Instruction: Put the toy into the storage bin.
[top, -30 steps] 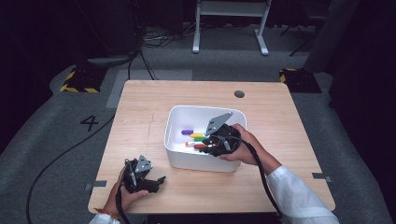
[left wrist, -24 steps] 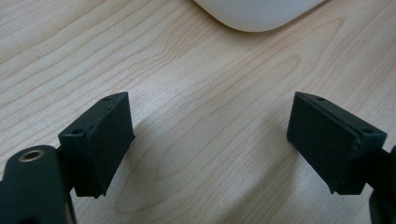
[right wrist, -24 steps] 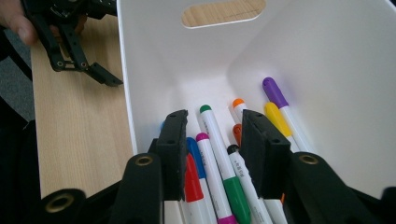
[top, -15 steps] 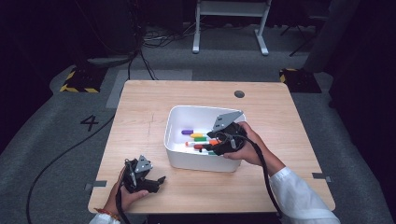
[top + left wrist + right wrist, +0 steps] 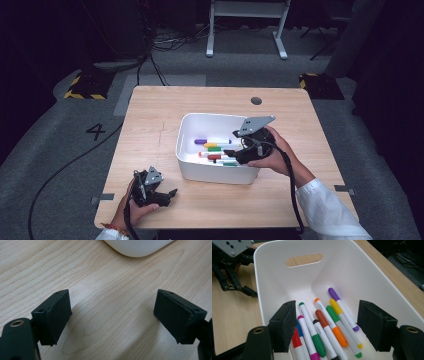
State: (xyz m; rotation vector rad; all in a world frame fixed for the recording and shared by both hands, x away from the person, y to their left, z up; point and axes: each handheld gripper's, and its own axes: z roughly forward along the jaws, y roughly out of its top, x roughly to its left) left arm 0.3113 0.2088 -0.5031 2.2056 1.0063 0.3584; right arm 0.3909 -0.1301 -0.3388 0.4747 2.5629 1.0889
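The left gripper [image 5: 170, 193] is being held on the table [image 5: 150, 115] just in front of the white bin [image 5: 186, 125], jaws spread wide with nothing between them. Over the bin, the right gripper's [image 5: 325, 325] jaws have just been opening and nothing is being gripped; the markers [image 5: 324, 322] are lying loose on the bin's floor, so a marker is judged freshly released.
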